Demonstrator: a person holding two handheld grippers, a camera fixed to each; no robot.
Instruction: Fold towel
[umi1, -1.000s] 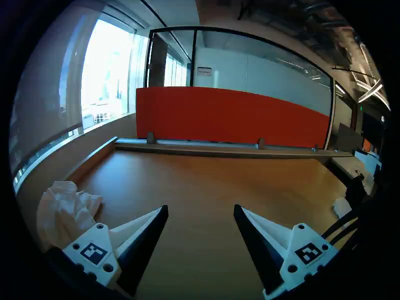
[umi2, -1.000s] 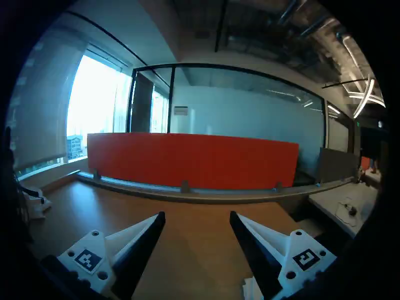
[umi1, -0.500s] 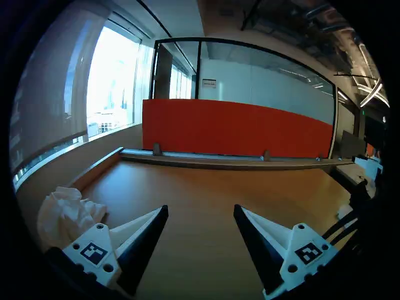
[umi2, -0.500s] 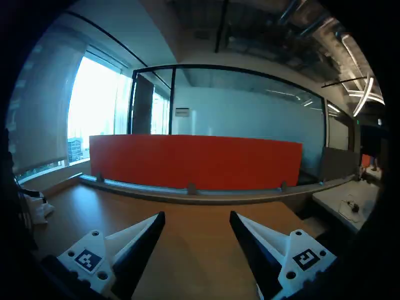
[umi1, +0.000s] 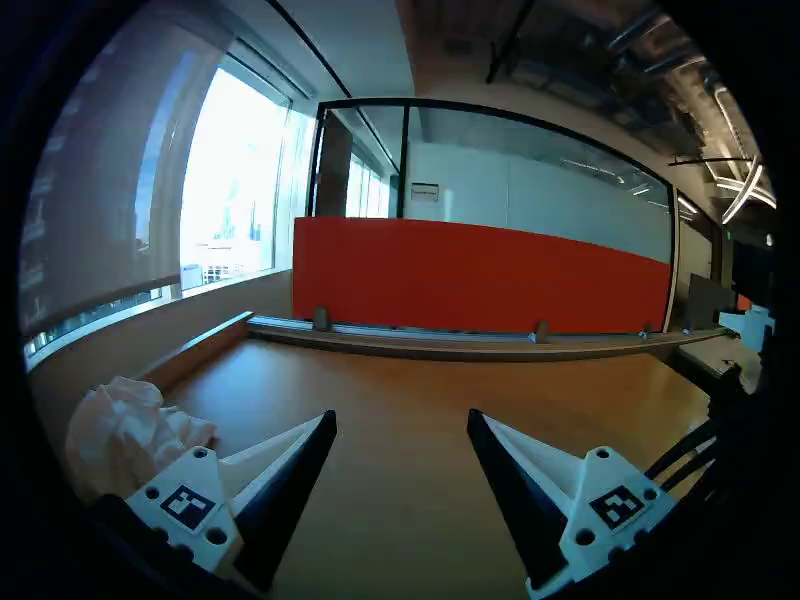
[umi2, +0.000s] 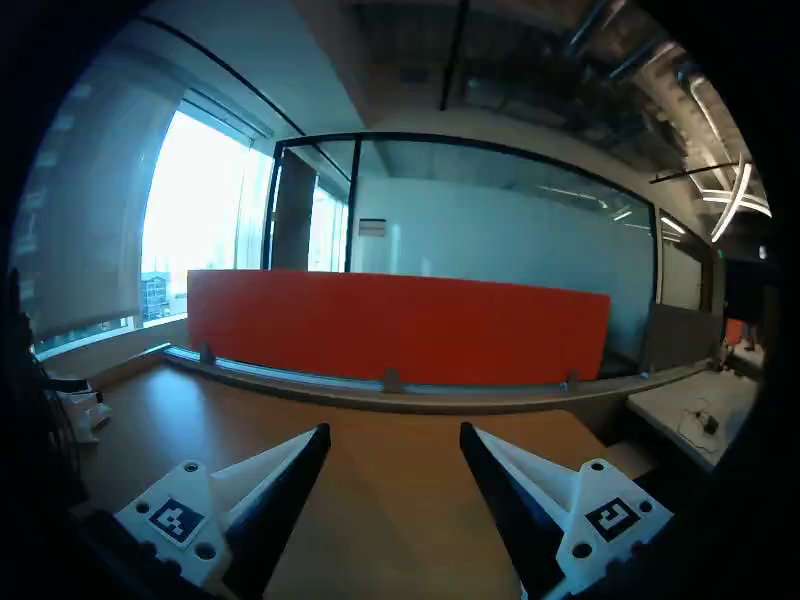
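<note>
Tilted a little higher than a second ago, the left gripper (umi1: 400, 415) hovers over the wooden desk (umi1: 430, 390), jaws wide and empty. The crumpled white towel (umi1: 130, 440) lies on the desk beside its left finger. The right gripper (umi2: 394, 428) also has wide, empty jaws.

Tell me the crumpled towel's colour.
White; the crumpled cloth towel shows best in the left gripper view.
</note>
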